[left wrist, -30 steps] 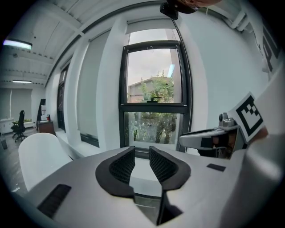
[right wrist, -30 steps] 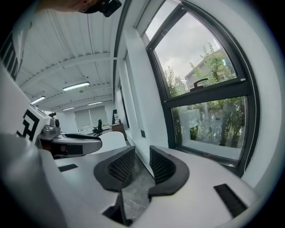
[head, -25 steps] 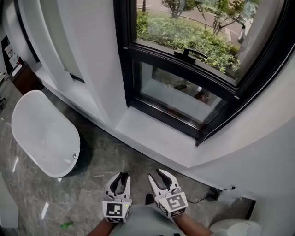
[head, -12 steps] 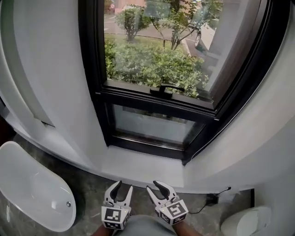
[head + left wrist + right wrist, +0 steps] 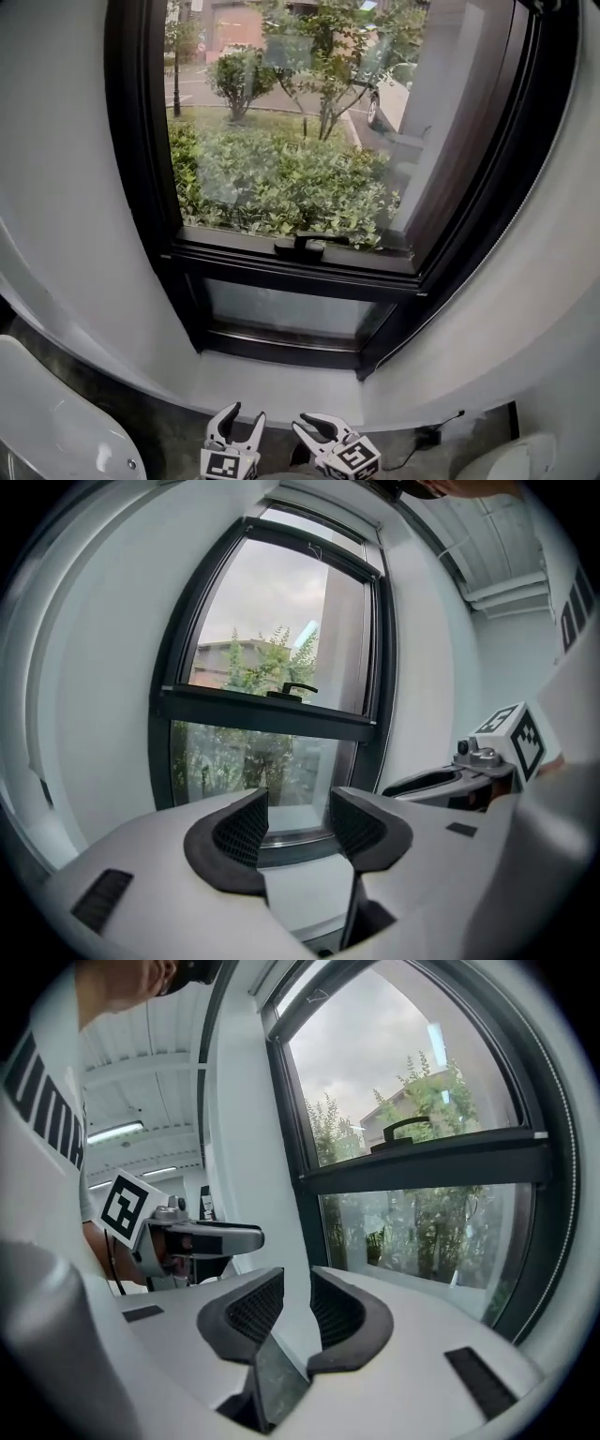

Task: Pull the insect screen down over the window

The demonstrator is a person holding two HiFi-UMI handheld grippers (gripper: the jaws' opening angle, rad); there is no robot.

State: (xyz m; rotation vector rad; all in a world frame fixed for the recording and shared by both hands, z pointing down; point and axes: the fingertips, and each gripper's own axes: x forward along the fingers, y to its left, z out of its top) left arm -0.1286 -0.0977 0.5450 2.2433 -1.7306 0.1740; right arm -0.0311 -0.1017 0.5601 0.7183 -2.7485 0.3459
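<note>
**A:** Where is the screen?

**B:** I cannot make it out over the glass; the window (image 5: 141, 187) shows shrubs and a street through its panes; a small tab (image 5: 312, 547) hangs at the frame's top edge, and whether it belongs to the screen I cannot tell.

**A:** And the grippers?

**B:** Both are low at the bottom edge of the head view, side by side and short of the sill (image 5: 281, 382); the left gripper (image 5: 246, 415) is released, its jaws have just been opening, and only the sill and lower pane show between the pads; the right gripper (image 5: 306, 423) grasps nothing either, its jaws a narrow gap apart and just been closing.

**A:** What room is there to move?

**B:** There is open air from the grippers up to the glass; a dark bar (image 5: 291, 270) crosses the window, and the handle (image 5: 300, 246) stands on it near mid-width; tall dark rails edge both sides; white wall (image 5: 56, 206) flanks the left.

**A:** And the floor?

**B:** A tub (image 5: 47, 422) curves in at lower left, apart from the left gripper; a plug (image 5: 429, 434) lies to the right of the right gripper.
</note>
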